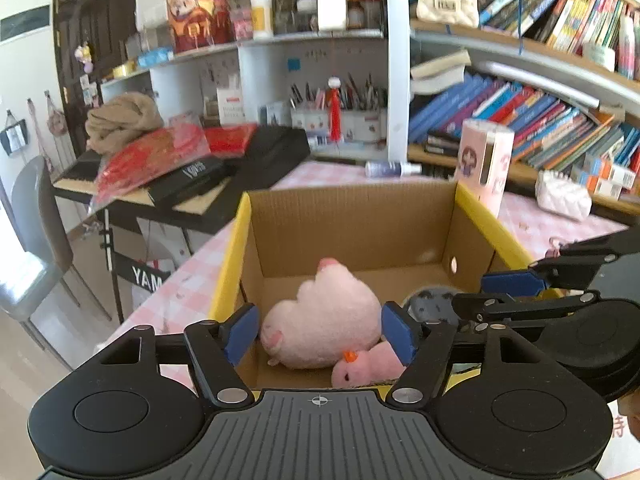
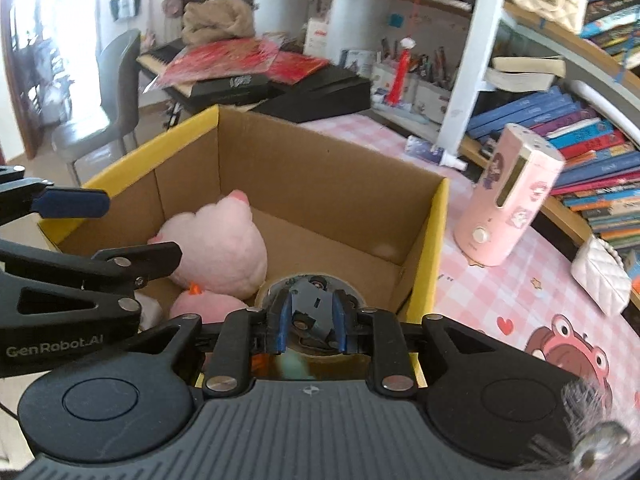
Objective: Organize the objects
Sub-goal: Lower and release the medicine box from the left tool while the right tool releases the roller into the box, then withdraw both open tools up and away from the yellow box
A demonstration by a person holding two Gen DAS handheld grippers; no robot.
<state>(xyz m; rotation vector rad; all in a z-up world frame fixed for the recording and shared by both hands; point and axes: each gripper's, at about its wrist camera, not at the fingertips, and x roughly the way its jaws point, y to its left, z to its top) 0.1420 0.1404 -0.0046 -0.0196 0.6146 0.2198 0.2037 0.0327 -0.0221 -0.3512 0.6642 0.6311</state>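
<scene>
An open cardboard box with yellow outer sides stands on the pink checked table; it also shows in the right wrist view. A pink plush toy with an orange beak lies inside it, also seen from the right wrist. My left gripper is open above the box, its blue pads on either side of the plush. My right gripper is shut on a small dark grey toy car over a round tape roll in the box corner. The right gripper shows in the left view.
A pink cylindrical humidifier stands right of the box. A white quilted purse lies near the shelf. Bookshelves fill the back right. A keyboard piled with red bags and a grey chair stand to the left.
</scene>
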